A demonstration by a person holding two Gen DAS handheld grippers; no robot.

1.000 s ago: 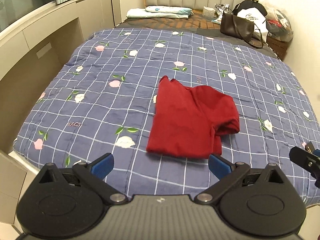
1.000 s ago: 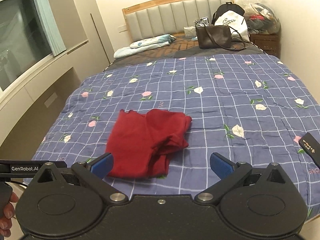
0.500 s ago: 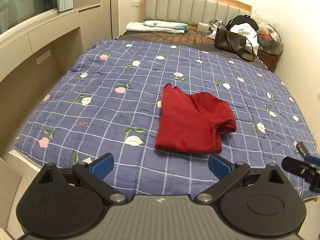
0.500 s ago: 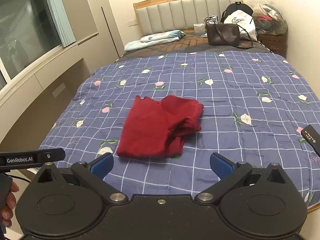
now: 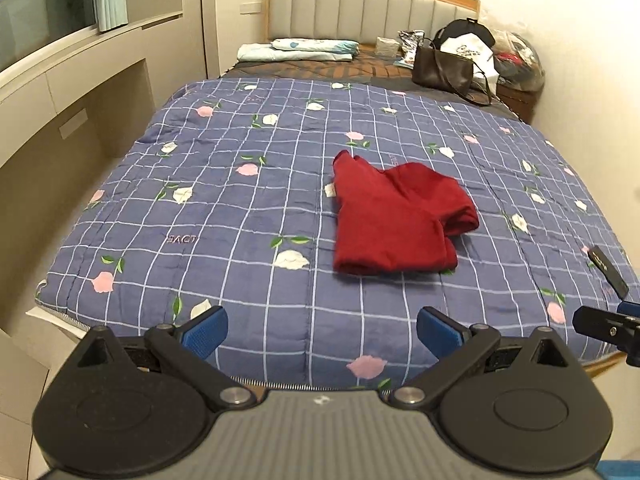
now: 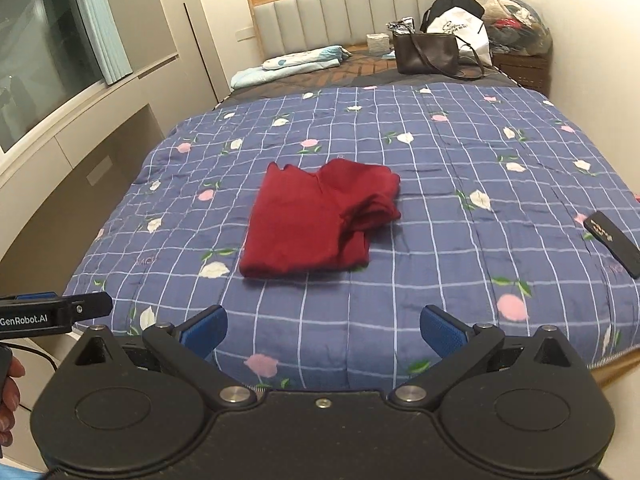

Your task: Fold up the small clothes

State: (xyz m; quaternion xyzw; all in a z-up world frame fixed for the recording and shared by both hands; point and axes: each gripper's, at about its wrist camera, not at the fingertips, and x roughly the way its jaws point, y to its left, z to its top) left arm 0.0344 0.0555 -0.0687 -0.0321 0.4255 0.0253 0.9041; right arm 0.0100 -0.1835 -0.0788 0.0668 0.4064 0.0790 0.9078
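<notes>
- While you held both tools back at the foot of the bed, the dark red knit garment (image 5: 394, 220) lay folded into a rough rectangle near the middle of the blue checked floral quilt (image 5: 240, 200), well apart from either tool.
- Your left gripper (image 5: 322, 326) had its blue-padded fingers spread wide with nothing between them; your right gripper (image 6: 323, 326) stood equally wide and empty.
- That cloth looked soft, light and limp, so I judged it would sag and slip out of shape if you lifted it by a single layer.
- Its thicker, bunched roll sat on the right side, and a small point of fabric stuck up at the far left corner.
- Pinching through all layers at the near corners seemed the safest hold to me.
- Its long axis ran from the foot of the bed toward the grey padded headboard (image 5: 372, 12), leaning slightly left at the far end.
- Lying near the quilt's right edge was a flat black rectangular object (image 6: 614, 242), clear of the garment.
</notes>
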